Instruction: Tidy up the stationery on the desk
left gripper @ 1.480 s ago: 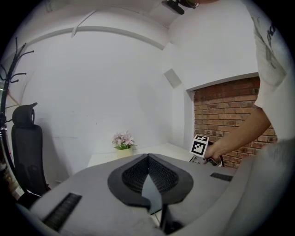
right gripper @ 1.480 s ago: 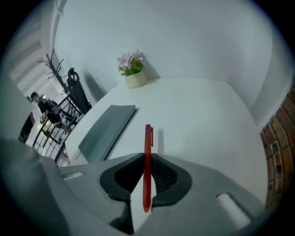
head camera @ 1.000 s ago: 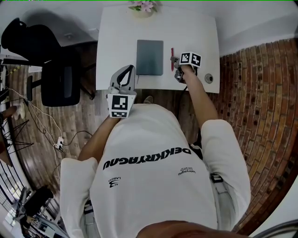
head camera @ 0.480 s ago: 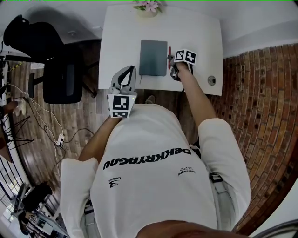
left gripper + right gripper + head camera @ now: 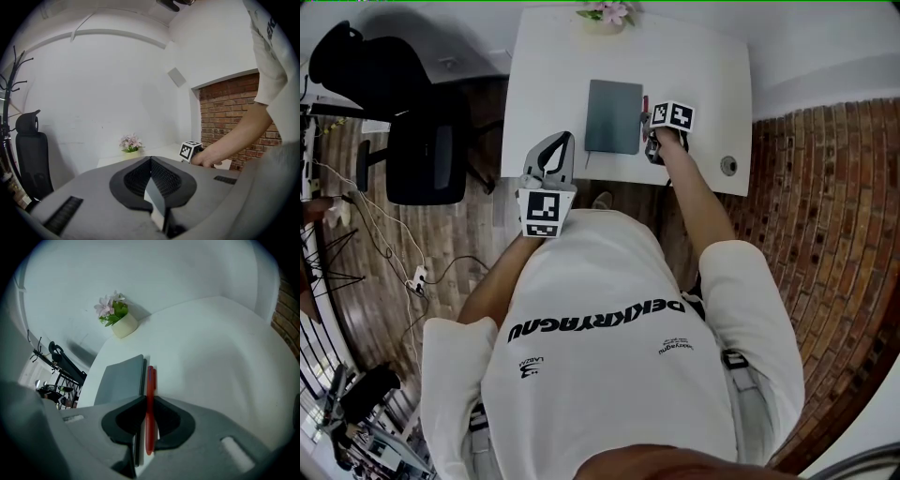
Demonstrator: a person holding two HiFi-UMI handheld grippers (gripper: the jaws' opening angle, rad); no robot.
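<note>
A red pen [image 5: 150, 394] lies lengthwise between the jaws of my right gripper [image 5: 149, 404], which is shut on it. The pen [image 5: 644, 106] runs close along the right edge of a grey notebook [image 5: 613, 116] that lies flat on the white desk [image 5: 694, 66]. In the head view my right gripper [image 5: 649, 137] is low over the desk's near edge, just right of the notebook [image 5: 121, 379]. My left gripper [image 5: 560, 142] is held off the desk's near left corner, shut with nothing in it [image 5: 151, 161].
A small pot of pink flowers [image 5: 607, 16] stands at the desk's far edge [image 5: 121, 324]. A small round object [image 5: 728, 165] sits at the near right corner. A black office chair [image 5: 422, 141] stands left of the desk, and a brick wall [image 5: 825, 187] is on the right.
My right gripper has carried the red pen left, up to the notebook's right edge. The left gripper has stayed where it was.
</note>
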